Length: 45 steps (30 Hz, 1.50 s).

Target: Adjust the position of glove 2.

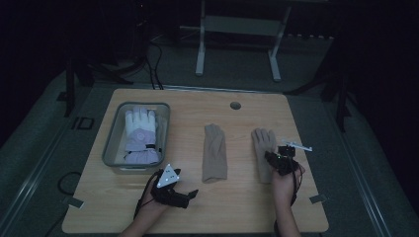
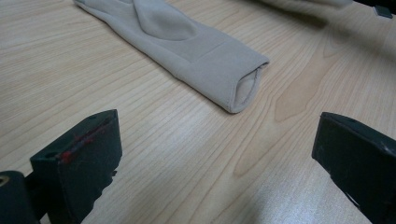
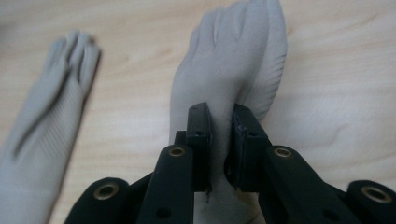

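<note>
Two beige knit gloves lie flat on the wooden table (image 1: 237, 207). The left glove (image 1: 215, 152) (image 2: 187, 46) (image 3: 42, 126) lies mid-table, cuff toward me. The right glove (image 1: 262, 148) (image 3: 233, 70) is pinched at its palence by my right gripper (image 1: 276, 160) (image 3: 222, 121), whose jaws are shut on a fold of the fabric. My left gripper (image 1: 190, 195) (image 2: 215, 158) rests low over bare wood near the front edge, jaws wide open and holding nothing, pointing at the left glove's cuff.
A clear plastic bin (image 1: 112, 148) at the table's left holds a white and lilac padded glove (image 1: 140, 136). A round cable hole (image 1: 235, 105) sits near the far edge. A metal frame (image 1: 237, 34) stands on the floor beyond the table.
</note>
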Available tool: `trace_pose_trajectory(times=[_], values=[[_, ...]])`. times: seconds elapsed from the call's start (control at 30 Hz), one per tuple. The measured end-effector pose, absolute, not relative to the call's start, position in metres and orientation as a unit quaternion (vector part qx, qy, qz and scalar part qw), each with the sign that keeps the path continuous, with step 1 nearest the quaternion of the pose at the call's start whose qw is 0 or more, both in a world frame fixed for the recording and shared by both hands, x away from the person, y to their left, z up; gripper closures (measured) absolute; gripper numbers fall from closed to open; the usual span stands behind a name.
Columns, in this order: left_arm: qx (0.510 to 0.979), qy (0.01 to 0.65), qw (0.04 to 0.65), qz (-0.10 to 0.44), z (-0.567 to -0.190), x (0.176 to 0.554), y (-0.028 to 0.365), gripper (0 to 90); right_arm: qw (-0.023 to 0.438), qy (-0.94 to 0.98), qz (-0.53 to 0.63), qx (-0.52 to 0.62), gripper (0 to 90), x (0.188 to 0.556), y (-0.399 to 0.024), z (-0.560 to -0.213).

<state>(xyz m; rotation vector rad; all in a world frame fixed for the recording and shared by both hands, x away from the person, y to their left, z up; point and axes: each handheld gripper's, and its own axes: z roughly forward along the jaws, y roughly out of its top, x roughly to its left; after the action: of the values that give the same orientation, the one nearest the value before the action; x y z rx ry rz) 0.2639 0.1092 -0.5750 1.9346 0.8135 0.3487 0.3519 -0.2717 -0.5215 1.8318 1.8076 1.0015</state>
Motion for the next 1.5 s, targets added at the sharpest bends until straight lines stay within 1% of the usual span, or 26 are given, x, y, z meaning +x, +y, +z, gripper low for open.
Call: trace_pose_trajectory(times=[0.03,0.13,0.17,0.27,0.3,0.4,0.47,0.53,0.6,0.67,0.77,0.97,1.13,1.2,1.23,1.47,1.5], values=[[0.795,0.334,0.485,0.144,-0.575,0.264,0.109,2.0,0.195,0.644,0.353,0.650,77.7,0.350,-0.271,-0.525],[0.795,0.335,0.485,0.144,-0.575,0.264,0.109,2.0,0.188,0.652,0.342,0.650,75.9,0.350,-0.270,-0.533],[0.795,0.335,0.485,0.144,-0.575,0.264,0.109,2.0,0.185,0.653,0.337,0.652,73.6,0.349,-0.272,-0.541],[0.795,0.335,0.485,0.142,-0.575,0.264,0.109,2.0,0.169,0.650,0.341,0.657,66.8,0.348,-0.275,-0.548],[0.795,0.335,0.485,0.141,-0.575,0.264,0.109,2.0,0.172,0.652,0.341,0.655,66.1,0.347,-0.275,-0.549],[0.796,0.335,0.484,0.141,-0.575,0.264,0.109,2.0,0.167,0.651,0.349,0.653,58.8,0.346,-0.277,-0.548],[0.796,0.334,0.485,0.140,-0.575,0.264,0.109,2.0,0.174,0.650,0.357,0.648,53.6,0.345,-0.281,-0.543],[0.796,0.335,0.485,0.138,-0.575,0.264,0.109,2.0,0.175,0.652,0.366,0.640,55.5,0.344,-0.285,-0.536],[0.797,0.334,0.485,0.137,-0.575,0.264,0.109,2.0,0.176,0.656,0.363,0.638,54.7,0.346,-0.291,-0.533],[0.796,0.334,0.485,0.138,-0.575,0.264,0.109,2.0,0.172,0.661,0.373,0.628,50.0,0.348,-0.298,-0.531],[0.796,0.335,0.486,0.136,-0.575,0.265,0.109,2.0,0.163,0.679,0.378,0.608,47.8,0.353,-0.304,-0.527],[0.796,0.334,0.486,0.135,-0.575,0.265,0.110,2.0,0.176,0.750,0.375,0.516,47.2,0.368,-0.304,-0.520],[0.797,0.334,0.485,0.134,-0.575,0.265,0.110,2.0,0.168,0.782,0.351,0.486,42.2,0.381,-0.297,-0.525],[0.796,0.334,0.486,0.134,-0.575,0.265,0.110,2.0,0.169,0.785,0.349,0.482,42.0,0.383,-0.296,-0.527],[0.796,0.335,0.486,0.134,-0.575,0.265,0.110,2.0,0.166,0.789,0.340,0.484,38.6,0.387,-0.293,-0.532],[0.796,0.335,0.487,0.131,-0.575,0.265,0.111,2.0,0.181,0.799,0.311,0.481,36.8,0.389,-0.284,-0.550],[0.796,0.334,0.487,0.132,-0.575,0.265,0.111,2.0,0.186,0.798,0.312,0.480,37.9,0.388,-0.283,-0.551]])
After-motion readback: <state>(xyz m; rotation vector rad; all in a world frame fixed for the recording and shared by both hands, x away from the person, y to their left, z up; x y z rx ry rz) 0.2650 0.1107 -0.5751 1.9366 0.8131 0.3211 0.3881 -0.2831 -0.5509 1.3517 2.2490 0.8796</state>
